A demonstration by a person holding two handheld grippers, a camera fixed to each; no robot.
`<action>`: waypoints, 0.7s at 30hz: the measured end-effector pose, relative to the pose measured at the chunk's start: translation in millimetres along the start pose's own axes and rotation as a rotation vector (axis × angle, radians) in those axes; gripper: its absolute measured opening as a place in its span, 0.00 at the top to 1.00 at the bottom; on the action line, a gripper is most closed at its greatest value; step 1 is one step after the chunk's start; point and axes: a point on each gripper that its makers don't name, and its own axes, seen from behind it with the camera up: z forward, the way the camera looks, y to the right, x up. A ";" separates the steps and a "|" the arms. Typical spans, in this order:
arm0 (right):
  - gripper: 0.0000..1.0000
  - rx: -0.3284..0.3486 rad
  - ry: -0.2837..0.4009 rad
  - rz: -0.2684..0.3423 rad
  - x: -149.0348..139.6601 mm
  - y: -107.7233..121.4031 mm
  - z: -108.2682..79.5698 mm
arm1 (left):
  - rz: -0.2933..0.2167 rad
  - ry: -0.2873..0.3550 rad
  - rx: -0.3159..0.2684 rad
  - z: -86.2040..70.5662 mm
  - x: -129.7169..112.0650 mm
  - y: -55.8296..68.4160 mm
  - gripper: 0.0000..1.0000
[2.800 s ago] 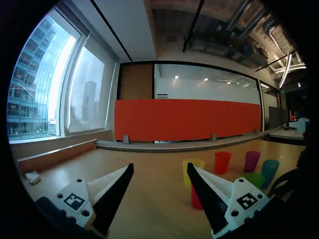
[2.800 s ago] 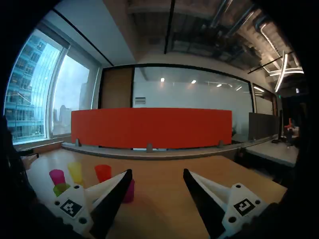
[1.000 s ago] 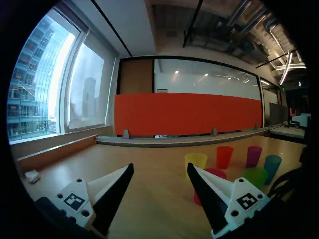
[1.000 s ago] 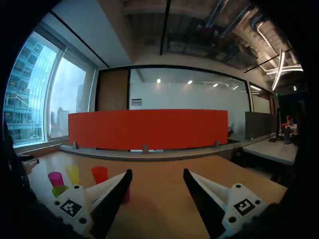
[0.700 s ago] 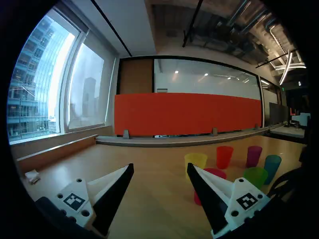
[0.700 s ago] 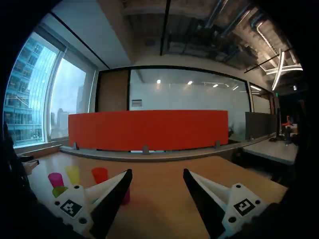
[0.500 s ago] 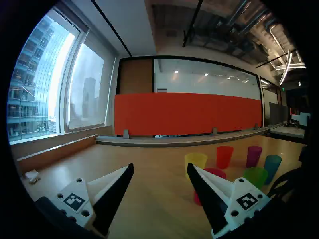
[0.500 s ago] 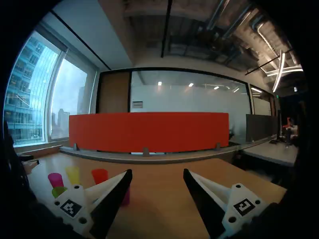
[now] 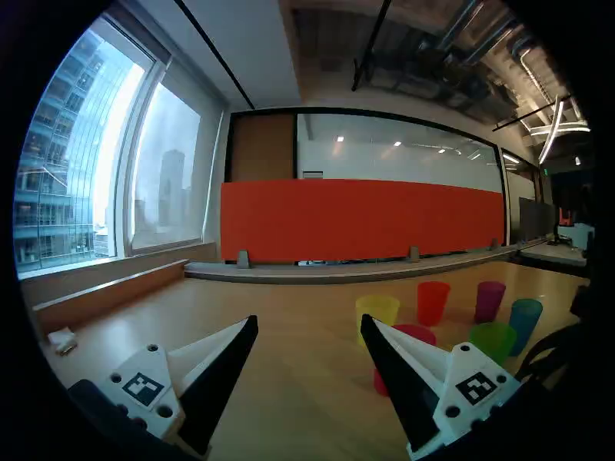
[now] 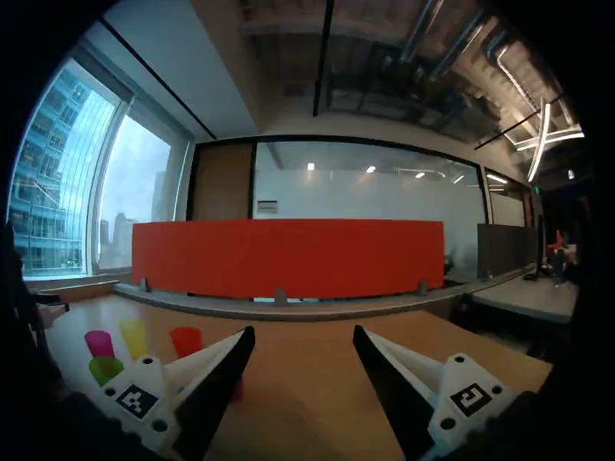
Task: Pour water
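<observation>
The left hand-held gripper [image 9: 307, 319] and right hand-held gripper [image 10: 302, 330] are being held wide, empty, over the surface [image 9: 231, 303] near 6 cups [image 9: 433, 300].

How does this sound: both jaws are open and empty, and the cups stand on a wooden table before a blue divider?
The divider is orange-red, not blue; the left gripper view shows it. Otherwise right: left gripper and right gripper open and empty, cups on the wooden table.

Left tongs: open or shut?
Open. The left tongs show a wide gap between their tips; nothing sits between them but table.
</observation>
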 end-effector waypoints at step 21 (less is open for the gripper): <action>0.01 -0.009 -0.028 -0.018 -45.6 9.5 9.9 | 0.000 0.000 0.000 -0.3 -0.2 -0.4 0.00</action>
